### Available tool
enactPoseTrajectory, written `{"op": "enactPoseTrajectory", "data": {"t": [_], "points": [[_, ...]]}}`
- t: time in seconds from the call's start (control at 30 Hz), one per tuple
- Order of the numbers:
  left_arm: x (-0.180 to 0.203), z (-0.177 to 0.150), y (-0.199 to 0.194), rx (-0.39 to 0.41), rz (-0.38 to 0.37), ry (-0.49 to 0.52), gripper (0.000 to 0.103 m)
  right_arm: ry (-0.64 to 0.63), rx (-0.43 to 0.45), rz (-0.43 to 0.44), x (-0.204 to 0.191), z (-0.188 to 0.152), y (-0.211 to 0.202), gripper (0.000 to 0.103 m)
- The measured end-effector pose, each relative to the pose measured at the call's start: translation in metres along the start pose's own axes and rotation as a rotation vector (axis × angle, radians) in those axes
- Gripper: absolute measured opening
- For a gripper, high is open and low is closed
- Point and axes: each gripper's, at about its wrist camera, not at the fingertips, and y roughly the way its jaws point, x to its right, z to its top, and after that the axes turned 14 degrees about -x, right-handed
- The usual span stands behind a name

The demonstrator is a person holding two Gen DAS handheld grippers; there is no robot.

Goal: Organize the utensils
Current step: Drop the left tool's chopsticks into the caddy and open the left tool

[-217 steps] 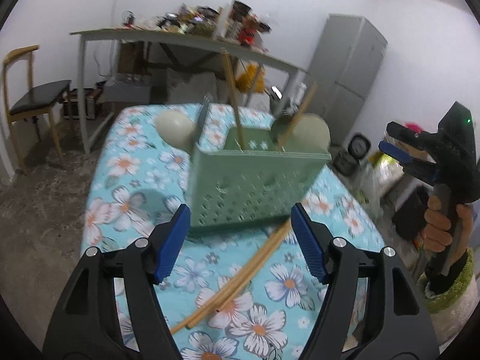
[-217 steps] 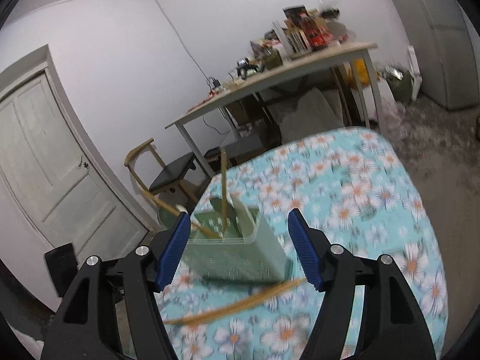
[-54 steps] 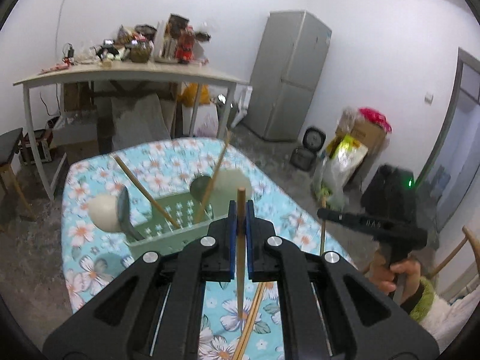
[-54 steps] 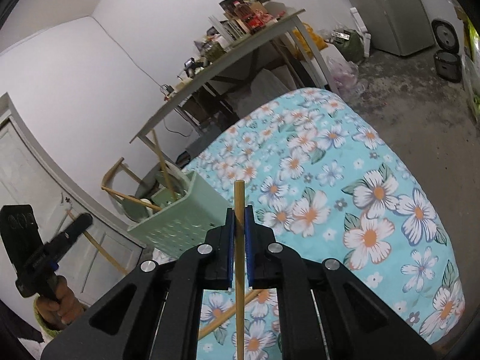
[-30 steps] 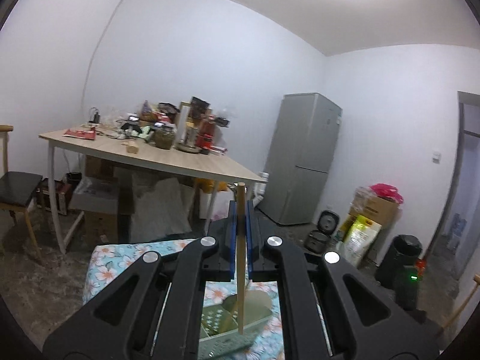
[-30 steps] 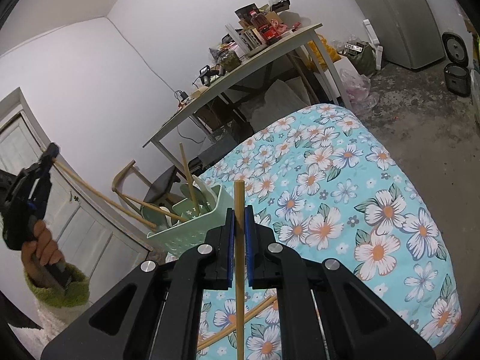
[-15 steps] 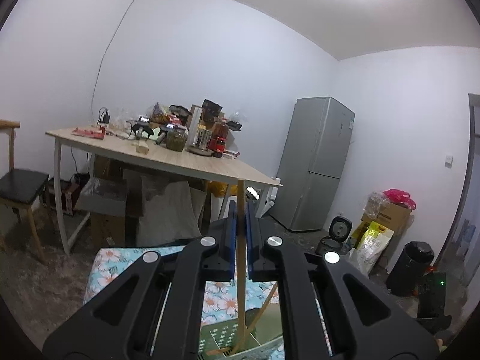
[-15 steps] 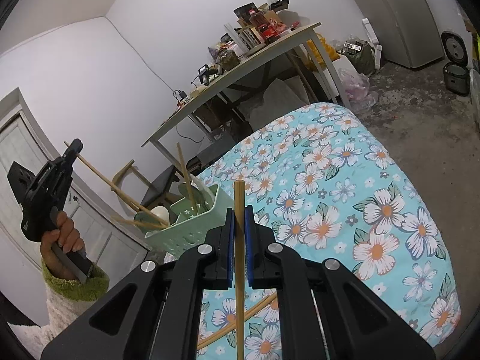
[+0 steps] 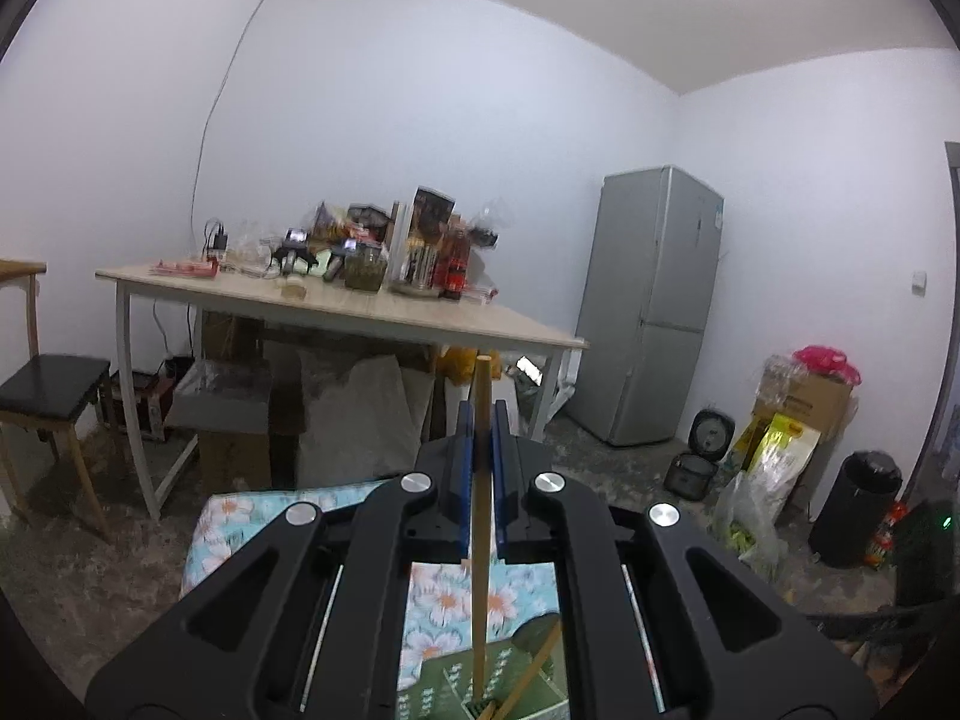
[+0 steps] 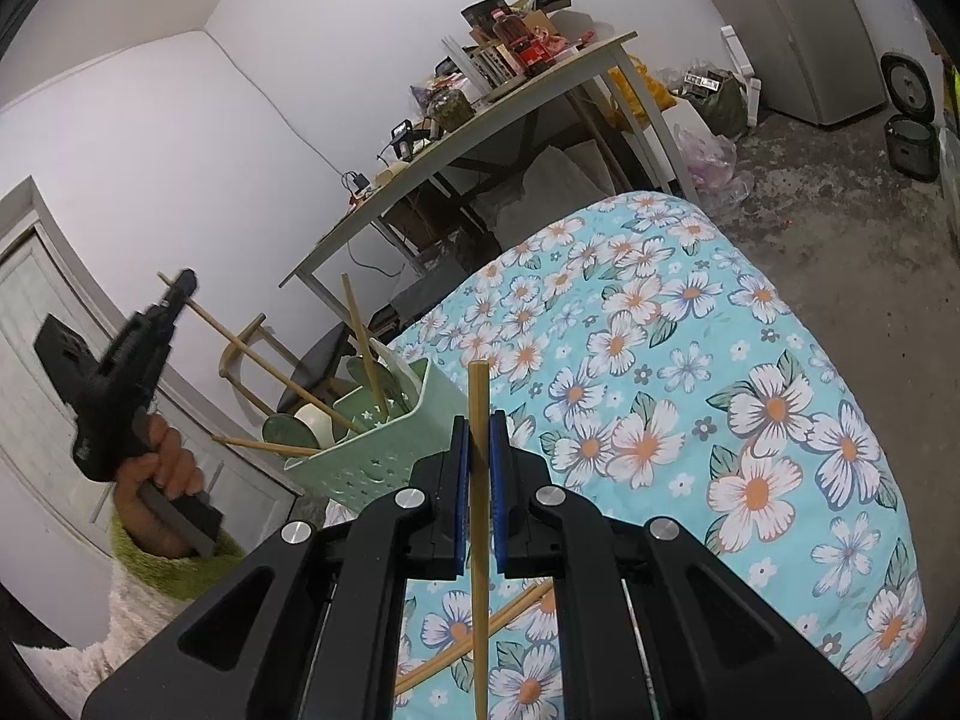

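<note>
Chopsticks are the business here: each pair of tongs is pinched tight on one. The left tongs (image 9: 479, 480) hold a chopstick (image 9: 479, 546) upright between blue pads (image 9: 461, 480), its lower tip reaching down into the green basket (image 9: 510, 687); holding it steeply from above looks meant to let the stick slide in among those already standing there. From the right wrist view the same left tongs (image 10: 180, 288) show raised beside the basket's far side, gripped by a hand (image 10: 159, 459) in a green-cuffed sleeve, with the stick slanting down into the basket (image 10: 384, 450).

The right tongs (image 10: 478, 480) clamp a second chopstick (image 10: 478, 516), held near its upper end and well clear of the basket, probably waiting its turn. Below them, two loose chopsticks (image 10: 480, 636) lie on the flowered counter (image 10: 750, 420) near its front edge, so the job appears only partly done.

The basket sits near the counter's left edge and already carries some sticks and round-headed spoons (image 10: 312, 420).

Much is hidden: in the left view the tongs' black body covers nearly all of the basket, so whether the tip touches its floor cannot be told. The right chopstick's lower end runs out of frame, and the loose sticks are partly covered by the tongs.
</note>
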Motion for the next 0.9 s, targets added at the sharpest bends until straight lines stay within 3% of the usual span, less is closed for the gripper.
{"op": "enactPoseTrajectory", "data": {"t": [0.17, 0.3, 0.6, 0.9], "points": [[-0.009, -0.015, 0.012, -0.048, -0.006, -0.034, 0.006, -0.012, -0.003, -0.006, -0.003, 0.001, 0.0, 0.007], [-0.011, -0.017, 0.008, -0.048, -0.012, -0.044, 0.021, -0.02, -0.003, -0.005, -0.005, 0.002, 0.0, 0.007], [-0.007, -0.026, -0.012, -0.06, -0.017, -0.047, 0.045, -0.077, 0.016, -0.005, -0.025, 0.006, -0.006, 0.007], [-0.011, -0.052, -0.058, -0.077, 0.001, -0.044, 0.065, -0.259, 0.102, 0.036, -0.089, 0.041, -0.025, 0.007]]}}
